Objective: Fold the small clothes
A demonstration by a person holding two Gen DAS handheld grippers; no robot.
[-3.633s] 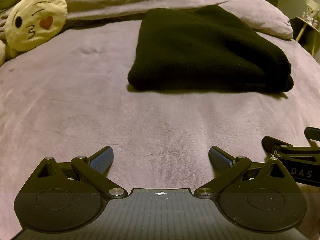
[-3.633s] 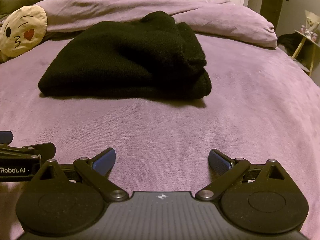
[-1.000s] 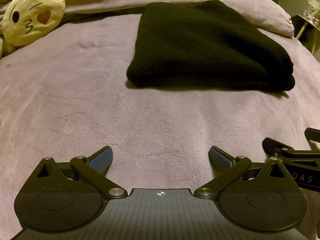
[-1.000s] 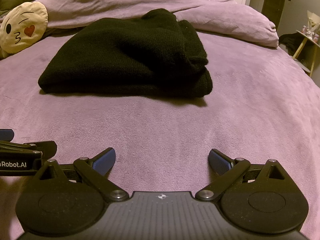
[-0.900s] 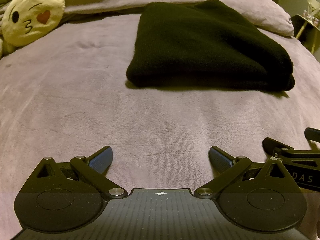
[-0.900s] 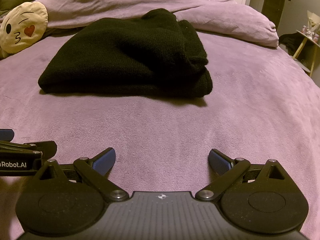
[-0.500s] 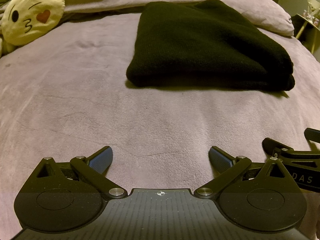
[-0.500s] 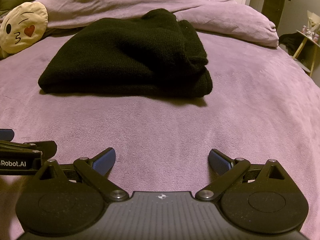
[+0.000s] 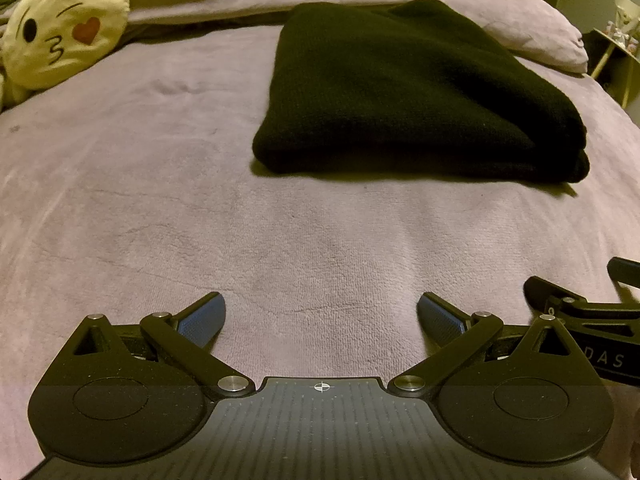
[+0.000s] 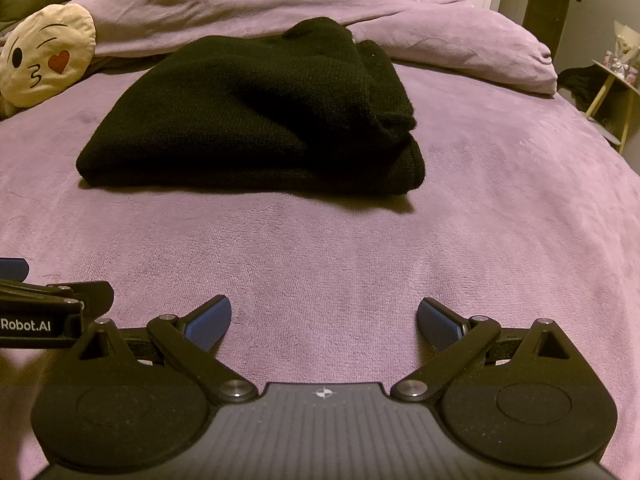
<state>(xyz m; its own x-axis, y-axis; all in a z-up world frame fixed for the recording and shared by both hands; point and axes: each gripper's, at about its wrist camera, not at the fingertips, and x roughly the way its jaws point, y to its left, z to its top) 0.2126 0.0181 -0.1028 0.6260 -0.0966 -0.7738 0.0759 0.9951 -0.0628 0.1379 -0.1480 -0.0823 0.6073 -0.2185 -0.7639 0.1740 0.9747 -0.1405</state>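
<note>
Almost nothing is changing over these last seconds: we are keeping the left tongs and right tongs released and empty, side by side above the bed. The black garment is lying folded well ahead of both tongs, untouched, so the folding looks finished.

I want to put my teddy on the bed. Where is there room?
The bare purple blanket between the two open grippers and the folded black garment is free. So is the stretch between the garment and the emoji pillow. Behind the garment, bunched bedding crowds it.
</note>
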